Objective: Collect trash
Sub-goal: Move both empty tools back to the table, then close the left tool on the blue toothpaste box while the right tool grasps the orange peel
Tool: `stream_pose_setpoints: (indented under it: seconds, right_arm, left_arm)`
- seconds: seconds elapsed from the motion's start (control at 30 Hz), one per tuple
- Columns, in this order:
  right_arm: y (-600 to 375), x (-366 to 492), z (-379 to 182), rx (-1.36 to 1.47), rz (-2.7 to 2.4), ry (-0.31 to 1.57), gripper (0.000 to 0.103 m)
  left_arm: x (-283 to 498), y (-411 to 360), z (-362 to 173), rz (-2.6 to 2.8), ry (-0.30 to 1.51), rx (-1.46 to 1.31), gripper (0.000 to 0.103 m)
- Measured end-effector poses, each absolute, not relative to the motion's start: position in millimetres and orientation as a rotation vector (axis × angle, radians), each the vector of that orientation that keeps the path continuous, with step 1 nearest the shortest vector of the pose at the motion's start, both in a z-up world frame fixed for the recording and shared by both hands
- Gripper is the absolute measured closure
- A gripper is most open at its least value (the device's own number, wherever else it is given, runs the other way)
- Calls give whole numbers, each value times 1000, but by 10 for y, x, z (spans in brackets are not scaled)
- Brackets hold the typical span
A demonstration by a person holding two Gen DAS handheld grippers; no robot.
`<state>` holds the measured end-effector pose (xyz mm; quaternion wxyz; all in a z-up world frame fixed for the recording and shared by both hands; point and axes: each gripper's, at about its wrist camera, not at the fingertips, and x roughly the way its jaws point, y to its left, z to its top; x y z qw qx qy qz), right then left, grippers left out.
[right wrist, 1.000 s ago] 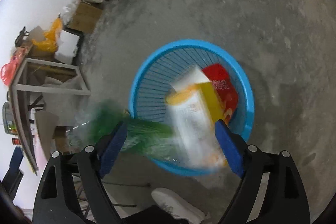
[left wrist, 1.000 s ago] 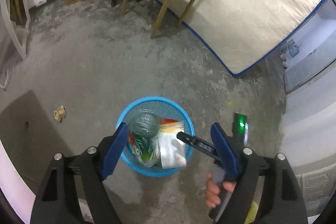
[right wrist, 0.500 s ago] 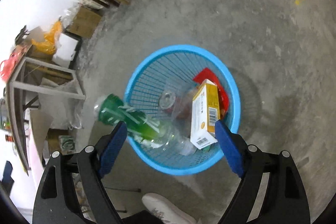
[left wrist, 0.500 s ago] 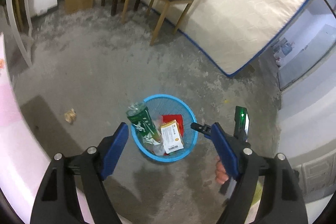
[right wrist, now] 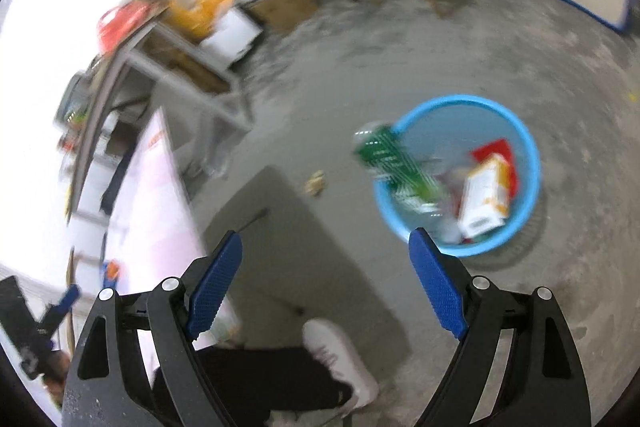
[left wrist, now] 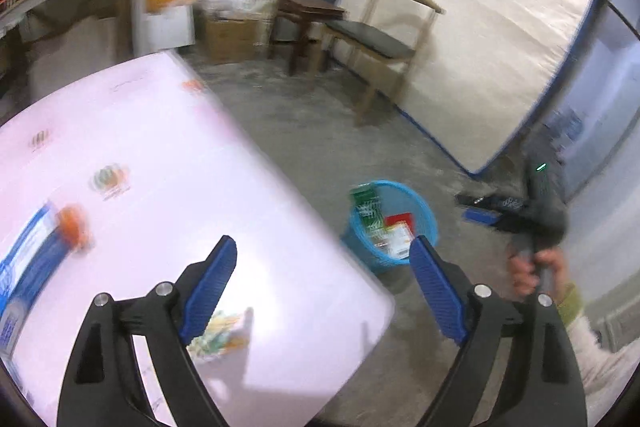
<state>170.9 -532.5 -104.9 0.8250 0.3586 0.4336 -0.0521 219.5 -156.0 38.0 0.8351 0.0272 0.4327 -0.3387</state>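
Item one, the blue basket: it stands on the concrete floor, off the corner of the pink table. Contents as I read them: a green bottle leaning over the basket's left rim, neck outward; an orange-and-white carton lying tilted inside; a red packet under the carton.

Item two, a crumpled scrap, loose on the floor, left of the basket and apart from it.

Item three, my left gripper: released, jaws just widened further, nothing between them, over the table's near corner. A blurred wrapper lies on the table near that corner, by the left finger.

Item four, my right gripper: released, empty, above bare floor beside the basket.

Item five, on the table's left edge: a blue-and-white pack with something orange, too blurred to identify.

Background: a wooden chair, a mattress propped upright behind it.
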Motion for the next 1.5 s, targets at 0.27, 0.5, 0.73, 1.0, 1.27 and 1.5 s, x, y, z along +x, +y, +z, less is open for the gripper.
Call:
stream_pose_setpoints:
  seconds: [0.27, 0.5, 0.73, 1.0, 1.27, 1.5]
  right_arm:
    - [-4158, 2306, -455, 585, 191, 910, 21]
    - [-3024, 2936, -441, 538, 453, 1003, 26]
    - [-2182, 3493, -559, 490, 505, 1109, 37]
    - [-1649, 3964, -763, 378, 477, 1173, 50]
    - [-1511, 4030, -898, 349, 486, 1210, 61]
    - [-1497, 4047, -898, 331, 489, 1221, 67]
  left_arm:
    - [2031, -229, 405, -464, 839, 92, 17]
    - [2253, 185, 460, -366, 734, 257, 13]
    - [2757, 355, 163, -350, 782, 382, 13]
    - [3172, 374, -121, -365, 884, 465, 13]
    - [3278, 365, -198, -382, 925, 452, 17]
    - [3288, 404, -257, -384, 962, 397, 22]
